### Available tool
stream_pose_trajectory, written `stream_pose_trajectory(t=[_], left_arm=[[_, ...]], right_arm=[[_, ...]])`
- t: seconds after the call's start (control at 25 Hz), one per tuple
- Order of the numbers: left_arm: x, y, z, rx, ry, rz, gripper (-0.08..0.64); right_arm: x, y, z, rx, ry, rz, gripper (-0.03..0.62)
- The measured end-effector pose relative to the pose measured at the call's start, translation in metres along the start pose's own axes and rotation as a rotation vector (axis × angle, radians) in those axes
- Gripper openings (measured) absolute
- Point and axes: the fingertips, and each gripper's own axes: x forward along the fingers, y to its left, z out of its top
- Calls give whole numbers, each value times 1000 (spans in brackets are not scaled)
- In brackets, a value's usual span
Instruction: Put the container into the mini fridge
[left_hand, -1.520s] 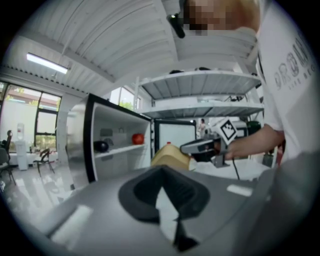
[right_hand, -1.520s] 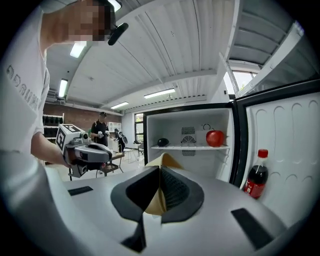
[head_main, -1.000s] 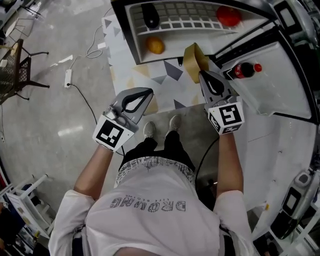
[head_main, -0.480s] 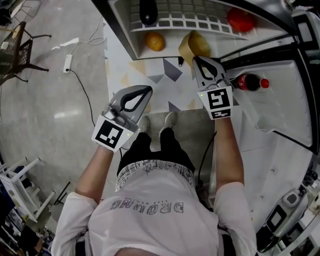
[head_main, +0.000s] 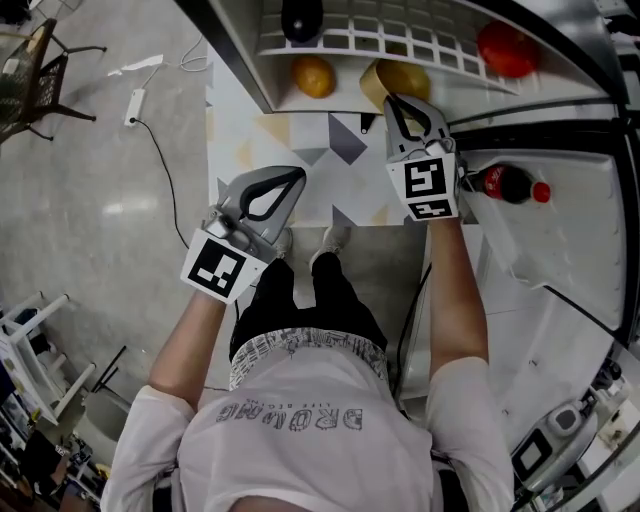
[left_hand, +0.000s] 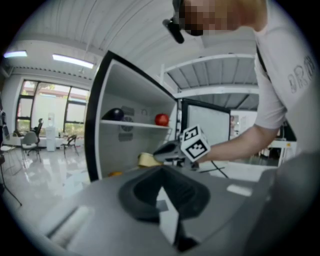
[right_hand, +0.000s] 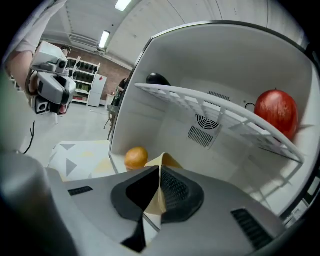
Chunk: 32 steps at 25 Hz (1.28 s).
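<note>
The right gripper (head_main: 405, 100) had its fingers clamped on the tan container (head_main: 400, 78), holding it inside the mouth of the open mini fridge (right_hand: 240, 75), in the lower compartment near an orange (head_main: 314, 75). The left gripper (head_main: 290, 182) hung back above a patterned floor mat (head_main: 300, 140), its fingers closed on nothing.

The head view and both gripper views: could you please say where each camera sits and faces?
Head view: on the person's head, facing down at the white mini fridge; forearms, left gripper and right gripper show.
Left gripper view: on that gripper, over its shut, empty jaws towards the fridge; arm and torso show.
Right gripper view: on that gripper, into the fridge; its jaws clamp the tan round container.
Shared: all show the container; head and right gripper views show the round orange fruit.
</note>
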Motion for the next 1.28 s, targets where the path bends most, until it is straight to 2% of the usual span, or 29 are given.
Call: stream_pose_trajectory(t=[0.6,1.0,1.28], left_arm=[[7,5,-19,-24,18,31,6],[9,7,-30,-34,31,34,6],[8,7,-33,-41,43,30,6]], right_arm=[[39,8,-33,-186,105,-47,12],[57,12,-49,-226,132,-40,12],[63,17,-55,-202,139,-36,15]])
